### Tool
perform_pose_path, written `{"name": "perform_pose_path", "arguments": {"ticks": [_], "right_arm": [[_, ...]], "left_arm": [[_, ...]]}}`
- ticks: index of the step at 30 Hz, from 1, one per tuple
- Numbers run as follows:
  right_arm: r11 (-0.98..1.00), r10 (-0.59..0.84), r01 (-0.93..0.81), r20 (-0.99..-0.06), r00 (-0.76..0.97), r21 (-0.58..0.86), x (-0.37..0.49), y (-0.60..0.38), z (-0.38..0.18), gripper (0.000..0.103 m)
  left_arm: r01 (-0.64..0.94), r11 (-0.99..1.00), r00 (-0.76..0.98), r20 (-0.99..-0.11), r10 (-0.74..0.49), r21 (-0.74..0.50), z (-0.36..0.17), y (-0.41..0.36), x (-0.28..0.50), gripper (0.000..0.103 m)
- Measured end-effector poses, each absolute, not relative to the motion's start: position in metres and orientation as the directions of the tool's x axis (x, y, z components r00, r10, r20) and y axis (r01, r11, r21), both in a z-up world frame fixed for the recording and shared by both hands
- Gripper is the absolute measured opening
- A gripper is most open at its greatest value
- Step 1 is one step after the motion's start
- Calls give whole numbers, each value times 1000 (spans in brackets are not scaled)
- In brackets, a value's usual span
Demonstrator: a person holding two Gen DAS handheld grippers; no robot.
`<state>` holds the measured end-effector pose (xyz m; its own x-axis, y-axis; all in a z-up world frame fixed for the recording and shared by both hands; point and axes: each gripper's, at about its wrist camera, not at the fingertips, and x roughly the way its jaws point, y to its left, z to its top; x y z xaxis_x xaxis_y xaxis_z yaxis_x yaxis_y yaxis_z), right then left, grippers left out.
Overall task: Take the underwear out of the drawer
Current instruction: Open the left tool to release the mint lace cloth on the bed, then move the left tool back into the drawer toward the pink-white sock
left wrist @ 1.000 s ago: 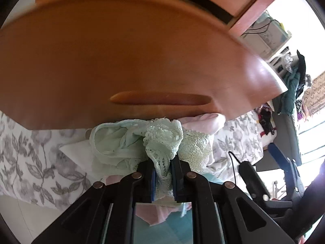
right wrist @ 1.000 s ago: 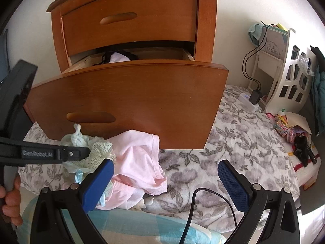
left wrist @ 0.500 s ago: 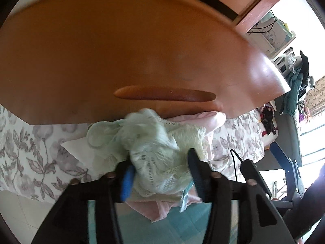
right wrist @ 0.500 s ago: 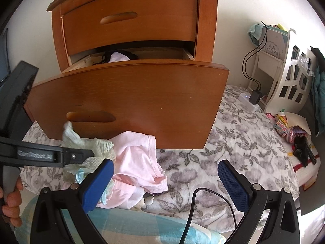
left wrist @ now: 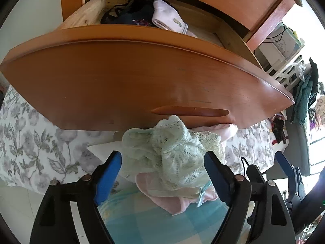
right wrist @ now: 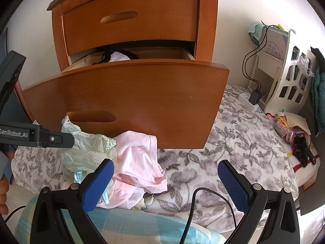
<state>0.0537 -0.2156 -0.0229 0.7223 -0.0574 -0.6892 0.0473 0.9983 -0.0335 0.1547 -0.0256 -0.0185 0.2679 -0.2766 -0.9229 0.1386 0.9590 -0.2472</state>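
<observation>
A wooden drawer is pulled out over a floral bedspread. Inside it, at the far left, lie a dark garment and a folded white one. Below the drawer front, on the bed's near edge, sits a pile of underwear: a mint lace pair on top, cream lace beside it and a pink pair to the right.

The left gripper hovers just over the mint lace with its jaws wide, one blue pad on each side of the pile, gripping nothing. The right gripper is near the bed to the right of the pile, jaws also wide and empty.

The underwear left in the drawer looks light, soft and limp. It would likely bunch and drape when lifted, and lace could snag on the pads. A raised fold or a waistband looks the best place to pinch, deep enough that the thin fabric does not slip free.
</observation>
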Motion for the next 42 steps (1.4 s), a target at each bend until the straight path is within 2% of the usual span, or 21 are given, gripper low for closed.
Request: {"name": "perform_pose_path", "arguments": {"ticks": [5, 8, 13, 18, 23, 31, 42], "right_arm": [[998, -59, 46, -691, 720, -38, 54, -215, -23, 103], [998, -58, 45, -692, 719, -36, 54, -215, -23, 103], [998, -54, 44, -693, 719, -32, 54, -216, -23, 103], [999, -52, 43, -701, 711, -31, 56, -216, -25, 103], [999, -49, 38, -706, 707, -31, 57, -215, -27, 103], [999, -32, 34, -729, 683, -11, 62, -218, -32, 103], [999, 2, 32, -755, 656, 30, 67, -224, -39, 103]], "left_arm": [[166, 956, 283, -917, -282, -243, -7, -19, 150, 85], [192, 951, 306, -906, -291, -241, 6, -18, 147, 95], [245, 936, 342, -881, -328, -254, 37, -16, 142, 96], [301, 914, 429, -817, -385, -273, 84, -8, 142, 96], [284, 932, 501, -795, -343, -223, 109, 0, 167, 96], [200, 967, 514, -824, -240, -157, 114, 7, 229, 96], [129, 984, 392, -905, -162, -120, 66, -13, 309, 96]]}}
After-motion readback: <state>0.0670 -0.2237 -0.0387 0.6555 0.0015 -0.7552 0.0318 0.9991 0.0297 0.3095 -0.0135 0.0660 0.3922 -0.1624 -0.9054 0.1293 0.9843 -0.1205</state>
